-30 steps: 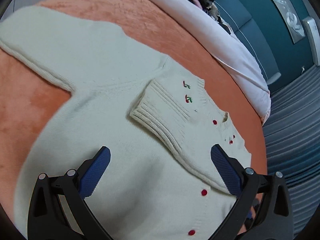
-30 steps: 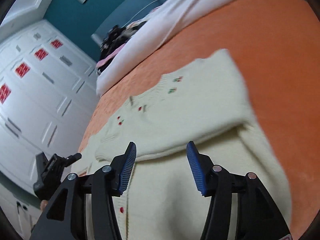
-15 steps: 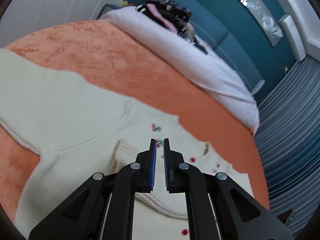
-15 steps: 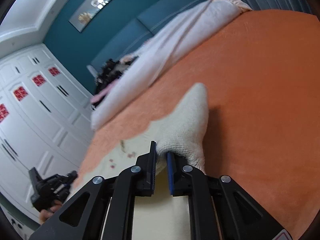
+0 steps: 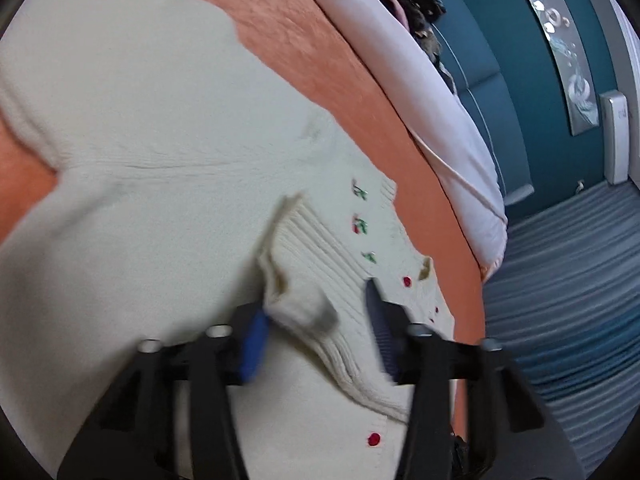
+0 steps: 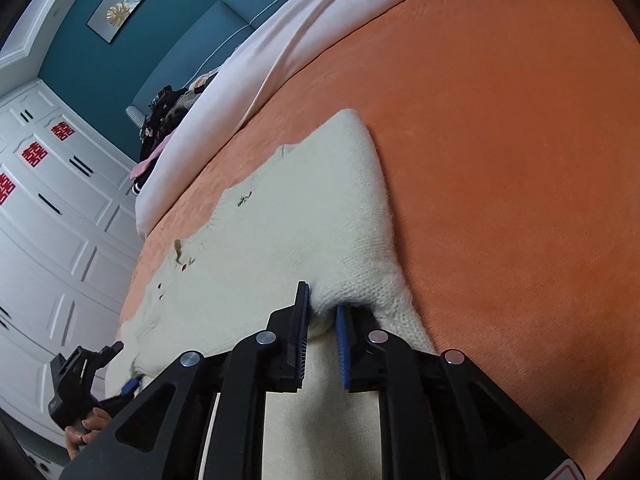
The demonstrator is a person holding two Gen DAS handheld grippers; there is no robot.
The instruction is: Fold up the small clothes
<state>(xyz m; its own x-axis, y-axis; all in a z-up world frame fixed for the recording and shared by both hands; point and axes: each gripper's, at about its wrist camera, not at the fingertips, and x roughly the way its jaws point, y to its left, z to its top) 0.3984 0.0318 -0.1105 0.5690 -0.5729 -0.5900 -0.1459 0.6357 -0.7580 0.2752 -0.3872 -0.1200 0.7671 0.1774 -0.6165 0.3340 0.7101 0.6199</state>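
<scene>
A cream knitted cardigan [image 5: 160,168] with red buttons and small cherry embroidery lies on the orange bed cover [image 5: 280,28]. One sleeve is folded across the chest, its ribbed cuff [image 5: 312,272] lying between the fingers of my left gripper [image 5: 316,336], which is open around it. In the right wrist view the cardigan [image 6: 288,232] shows from its other side. My right gripper [image 6: 322,332] stands slightly apart with a bunch of knit at the fold between its pads. The left gripper [image 6: 92,384] shows at the lower left there.
A white pillow or duvet [image 5: 420,80] and a dark pile of clothes [image 5: 408,0] lie along the bed's far side. A teal headboard wall [image 5: 532,92] stands behind. White wardrobe doors [image 6: 48,240] stand at the left. Bare orange cover [image 6: 520,160] spreads right of the cardigan.
My left gripper has opened from shut and dropped low over the folded sleeve cuff. My right gripper has opened slightly, and the sleeve now lies flatter across the cardigan.
</scene>
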